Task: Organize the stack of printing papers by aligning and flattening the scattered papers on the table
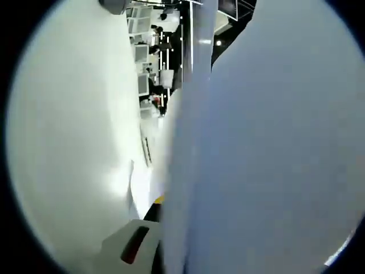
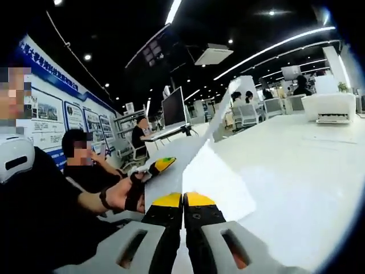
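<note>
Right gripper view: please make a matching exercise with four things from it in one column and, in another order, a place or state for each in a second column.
Things:
1. right gripper
2. stack of papers
3. white printer
4. monitor

Places or states:
A. far on the white table, toward the right edge of the view
B. on a desk in the background, dark screen
C. yellow-tipped jaws pressed together at the bottom of the view
D. held up on edge over the table, just ahead of the jaws

Pairs: 1-C, 2-D, 3-A, 4-B
</note>
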### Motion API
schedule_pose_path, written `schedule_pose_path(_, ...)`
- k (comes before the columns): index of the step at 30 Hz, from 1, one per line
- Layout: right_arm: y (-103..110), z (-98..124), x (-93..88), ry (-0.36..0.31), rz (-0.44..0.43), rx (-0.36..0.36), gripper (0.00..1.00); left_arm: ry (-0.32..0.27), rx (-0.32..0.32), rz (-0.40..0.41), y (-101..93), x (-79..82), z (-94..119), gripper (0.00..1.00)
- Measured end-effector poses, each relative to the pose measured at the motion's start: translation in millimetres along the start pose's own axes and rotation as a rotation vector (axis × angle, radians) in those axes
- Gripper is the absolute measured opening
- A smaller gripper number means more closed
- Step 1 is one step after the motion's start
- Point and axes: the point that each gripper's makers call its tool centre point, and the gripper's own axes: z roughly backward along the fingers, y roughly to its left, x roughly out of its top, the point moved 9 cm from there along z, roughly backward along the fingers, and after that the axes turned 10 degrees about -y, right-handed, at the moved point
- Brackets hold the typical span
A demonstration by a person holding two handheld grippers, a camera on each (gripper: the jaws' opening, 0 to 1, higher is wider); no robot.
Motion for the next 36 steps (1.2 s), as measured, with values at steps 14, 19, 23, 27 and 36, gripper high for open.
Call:
schedule_pose_path(14,8,0,-20.8,0.149,-0.058,0.204,0.0,0.0,0.001,0.0,-0.1,-0.1,0,0.17)
schedule_pose_path(19,3,-1,-24.2,0.182,-0.054,0.227,0.0,0.0,0.003,0.001,0.0,0.0,0,0.17)
schedule_pose_path(23,-7,-5,-22.7,0.205,-0.061,0.231,0.0,0.0,0.005,0.002,0.1,0.0,0,0.17)
schedule_pose_path(27,-13,-10,-21.8,0.237,-0.07,0.243,0.0,0.0,0.005,0.002,0.2,-0.1,0,0.17)
schedule_pose_path(36,-21,-16,-20.2,0.265,-0.092,0.282,0.0,0.0,0.006,0.002,0.1,-0.2,0,0.17)
